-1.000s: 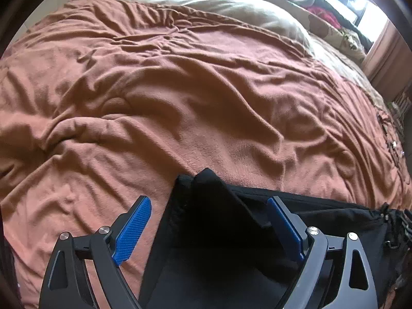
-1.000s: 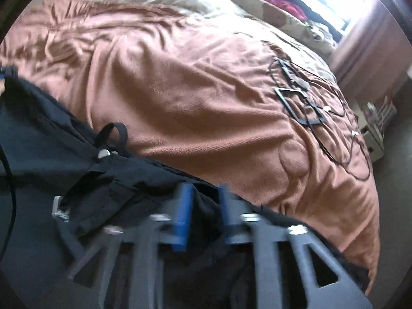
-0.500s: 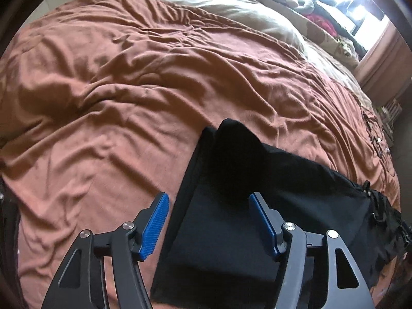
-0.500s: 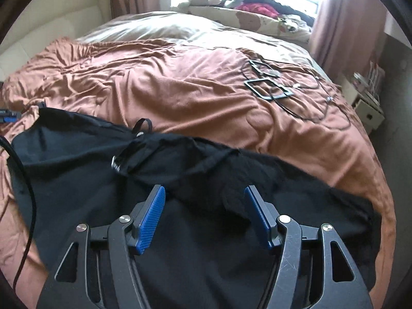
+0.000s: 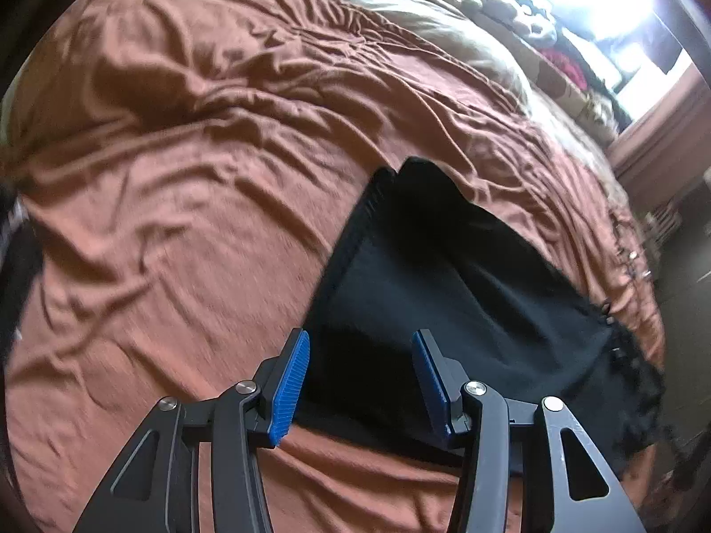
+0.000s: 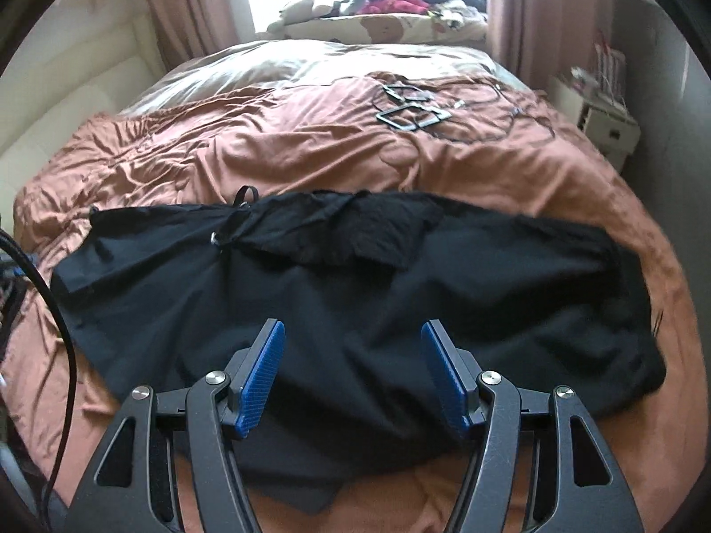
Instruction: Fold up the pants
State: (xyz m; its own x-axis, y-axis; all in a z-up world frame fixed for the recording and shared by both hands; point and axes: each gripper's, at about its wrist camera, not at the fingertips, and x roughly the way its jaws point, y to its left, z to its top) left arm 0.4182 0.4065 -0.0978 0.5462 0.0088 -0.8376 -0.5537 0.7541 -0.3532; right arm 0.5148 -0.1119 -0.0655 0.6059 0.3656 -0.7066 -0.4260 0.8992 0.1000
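Left wrist view: my left gripper [image 5: 360,355] hangs above the near end of the black pants [image 5: 444,293], jaws closing, blue pads [image 5: 286,386] still apart with nothing pinched between them; the cloth lies below the gap, not in it. No brand, label or writing readable on the gripper or the cloth. The hemmed leg end [image 5: 355,226] lies flat on the rust-brown bedspread [image 5: 177,177], with one corner folded up at the far edge. The frame is motion-blurred at left, so the dark object at that edge I cannot identify.

Right wrist view: my right gripper [image 6: 351,364] hovers over the pants [image 6: 355,275], jaws about half apart, empty, pads clear of the fabric. The pants lie crosswise on the bedspread [image 6: 289,142], a strap loop [image 6: 244,195] and a small metal ring [image 6: 214,237] at the upper left. Farther off, cables and dark frames [image 6: 411,111] rest on the spread; beyond them a beige pillow [image 6: 275,62], curtains [image 6: 186,4], a bright window.
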